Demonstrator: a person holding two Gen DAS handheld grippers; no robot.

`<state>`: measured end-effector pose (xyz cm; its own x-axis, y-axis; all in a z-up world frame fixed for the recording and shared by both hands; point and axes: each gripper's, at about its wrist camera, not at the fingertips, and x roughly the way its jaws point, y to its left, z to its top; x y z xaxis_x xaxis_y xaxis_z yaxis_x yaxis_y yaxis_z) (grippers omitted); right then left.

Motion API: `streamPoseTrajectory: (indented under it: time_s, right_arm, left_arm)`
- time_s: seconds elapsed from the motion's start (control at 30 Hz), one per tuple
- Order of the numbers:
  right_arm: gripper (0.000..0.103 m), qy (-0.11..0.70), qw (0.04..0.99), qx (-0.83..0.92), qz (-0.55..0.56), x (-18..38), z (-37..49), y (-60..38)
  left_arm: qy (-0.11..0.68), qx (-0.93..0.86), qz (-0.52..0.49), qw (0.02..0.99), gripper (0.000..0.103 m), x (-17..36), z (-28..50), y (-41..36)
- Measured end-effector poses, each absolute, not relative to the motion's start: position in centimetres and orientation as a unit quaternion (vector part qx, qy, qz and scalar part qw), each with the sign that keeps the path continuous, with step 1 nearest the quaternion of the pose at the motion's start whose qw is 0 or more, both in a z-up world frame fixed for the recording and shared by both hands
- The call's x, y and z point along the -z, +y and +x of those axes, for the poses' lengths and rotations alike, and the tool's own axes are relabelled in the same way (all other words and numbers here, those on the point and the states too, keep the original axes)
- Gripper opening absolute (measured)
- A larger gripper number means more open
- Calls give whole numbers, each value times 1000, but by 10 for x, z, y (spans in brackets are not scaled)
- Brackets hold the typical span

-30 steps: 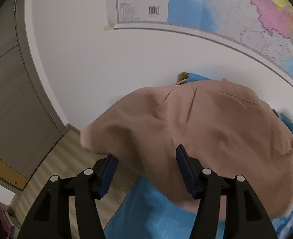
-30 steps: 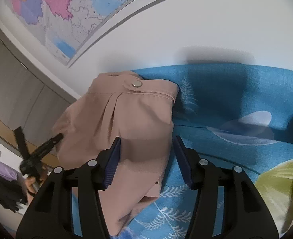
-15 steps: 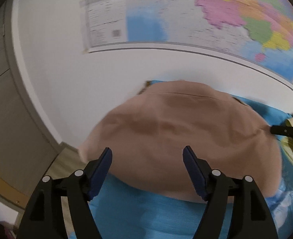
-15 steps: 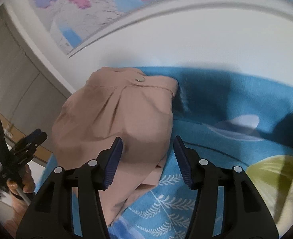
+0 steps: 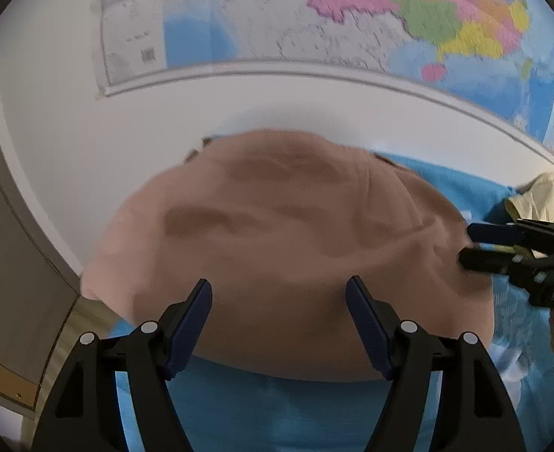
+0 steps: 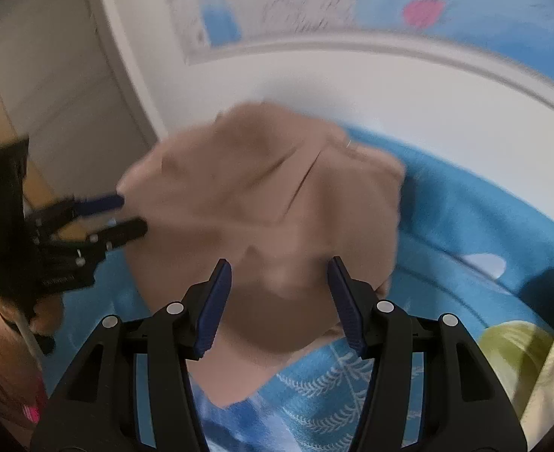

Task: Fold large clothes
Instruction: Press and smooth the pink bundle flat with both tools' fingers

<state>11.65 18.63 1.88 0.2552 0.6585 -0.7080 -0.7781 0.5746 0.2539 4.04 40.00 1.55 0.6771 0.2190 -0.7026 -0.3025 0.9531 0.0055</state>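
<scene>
Fabric is filling the left wrist view: the tan garment (image 5: 288,241) is lying bunched on the blue sheet (image 5: 277,410), now lower in frame than a second ago, with the left gripper (image 5: 279,324) spread open and empty over its near edge. Seen from the right wrist, the right gripper (image 6: 279,303) is likewise hovering open, so another fold likely awaits.

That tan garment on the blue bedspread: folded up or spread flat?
Folded: the tan garment lies as a compact layered bundle on the blue bedspread, its buttoned edge on top.
</scene>
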Motion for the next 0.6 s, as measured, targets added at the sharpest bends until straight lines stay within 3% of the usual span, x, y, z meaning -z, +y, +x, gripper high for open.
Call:
streamPoseTrajectory:
  time_s: [0.23,0.3,0.6]
  right_arm:
    - [50,466,765,-439,-66,19,138,182]
    - [46,468,766,-436,-61,11,143,179]
    - [47,431,798,-422,-3,-30,195,208]
  left_arm:
    - [396,-137,-58,906,74,3,47,396]
    - [401,-132,-54,905,75,7,48,395]
    - [407,-116,-42,905,79,19,57,386]
